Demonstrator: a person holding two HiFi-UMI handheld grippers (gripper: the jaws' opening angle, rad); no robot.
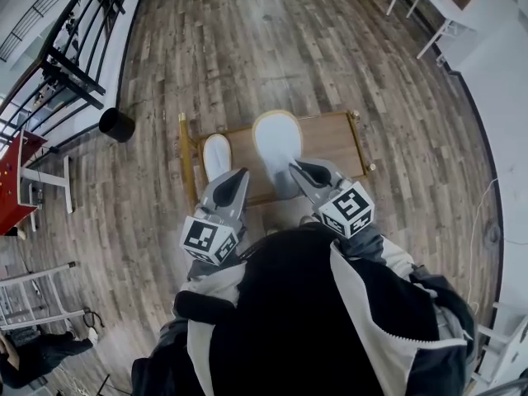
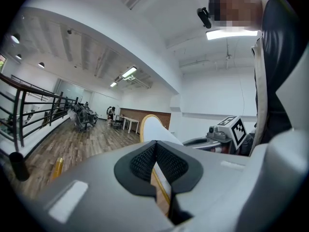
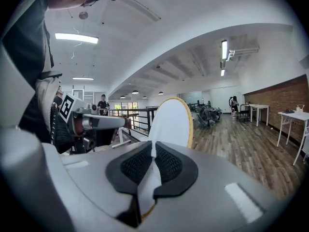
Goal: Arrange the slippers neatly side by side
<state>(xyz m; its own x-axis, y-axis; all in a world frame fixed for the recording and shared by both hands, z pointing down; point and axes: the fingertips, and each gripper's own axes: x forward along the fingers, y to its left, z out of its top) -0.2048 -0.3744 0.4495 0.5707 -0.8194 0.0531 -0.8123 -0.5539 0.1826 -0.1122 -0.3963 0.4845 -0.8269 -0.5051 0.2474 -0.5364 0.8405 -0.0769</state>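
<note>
**Over the low table (image 1: 334, 134): one in each claw, side by side**

Left slipper (image 1: 216, 155) and right slipper (image 1: 276, 141) are both white with a thin yellow rim. Each one sticks out roughly level from a gripper, long way pointing away from the person. The left slipper hangs over the table's left part and the right slipper over the middle. They're side by side but not touching, with a strip of bare wood showing between them. In the head view the right one shows bigger and its far end reaches further out.

Left gripper (image 1: 235, 174) has its jaws squeezed together on the near end of the left slipper. Its own view shows the black pads pinching the thin edge with basically no gap. Right gripper (image 1: 295, 167) is the same deal, clamped on the near end of the right slipper with white fabric bunched between the pads. The two grippers sit near each other, just in front of the person's dark jacket (image 1: 280, 304).

The table is brown wood with yellowish posts at the corners, standing on a plank floor (image 1: 247, 40). A black bin (image 1: 116, 124) stands on the floor off to the table's left, well apart from it. Past that runs a black railing (image 1: 78, 56), and a white table (image 1: 429, 2) is at the far right. Another person (image 3: 103, 105) in black stands way back by the railing in the right gripper view.
</note>
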